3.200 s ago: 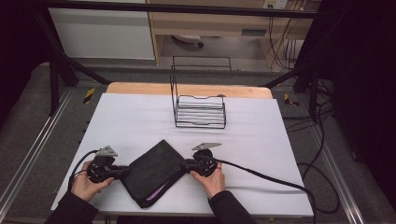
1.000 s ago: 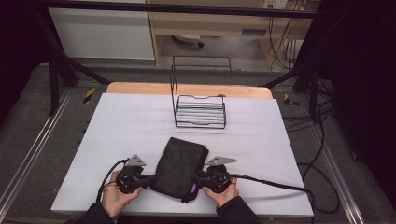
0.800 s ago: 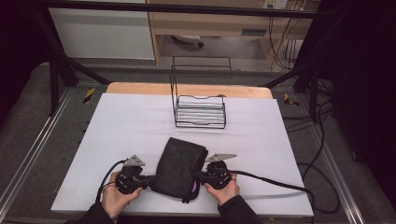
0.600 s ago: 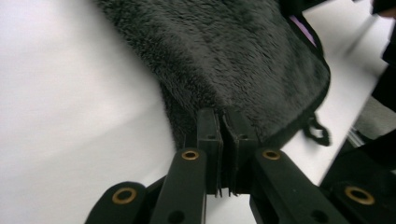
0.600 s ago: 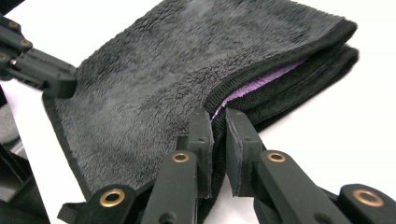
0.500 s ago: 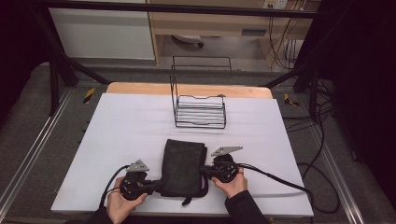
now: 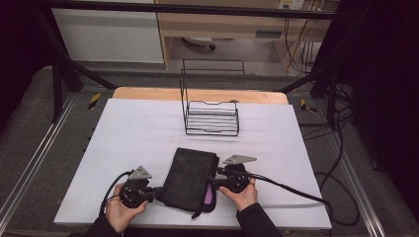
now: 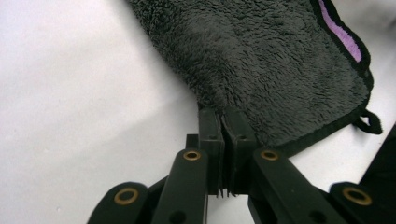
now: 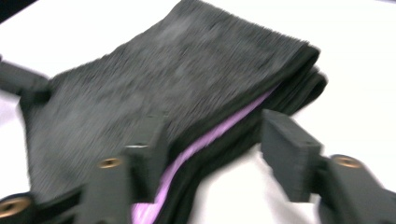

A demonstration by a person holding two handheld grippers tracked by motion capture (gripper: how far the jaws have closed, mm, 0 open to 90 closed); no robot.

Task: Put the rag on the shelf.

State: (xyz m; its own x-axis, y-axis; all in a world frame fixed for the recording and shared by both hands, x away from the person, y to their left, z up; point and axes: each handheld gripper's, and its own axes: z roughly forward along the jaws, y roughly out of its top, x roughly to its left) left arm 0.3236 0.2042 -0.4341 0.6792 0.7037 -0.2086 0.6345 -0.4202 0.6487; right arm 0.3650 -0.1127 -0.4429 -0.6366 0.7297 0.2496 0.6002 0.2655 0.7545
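A folded black fleece towel (image 7: 190, 177) with purple trim (image 7: 209, 196) lies flat near the table's front edge. My left gripper (image 7: 157, 191) is at the towel's left front edge. In the left gripper view its jaws are shut on the towel's edge (image 8: 224, 116), and the pile (image 8: 261, 60) spreads out beyond them. My right gripper (image 7: 213, 181) is at the towel's right side. In the right gripper view it is open (image 9: 217, 140), its jaws on either side of the layered edge with the purple trim (image 9: 205, 140). That view is blurred.
A black wire rack (image 7: 211, 116) stands behind the towel at the table's middle back. The white table cover (image 7: 123, 133) runs to a wooden strip (image 7: 148, 94) at the far edge. The right gripper's cable (image 7: 296, 190) trails right across the table.
The towel has turned from a diagonal lie to nearly straight and come a little toward the front edge. Both hands shifted with it.
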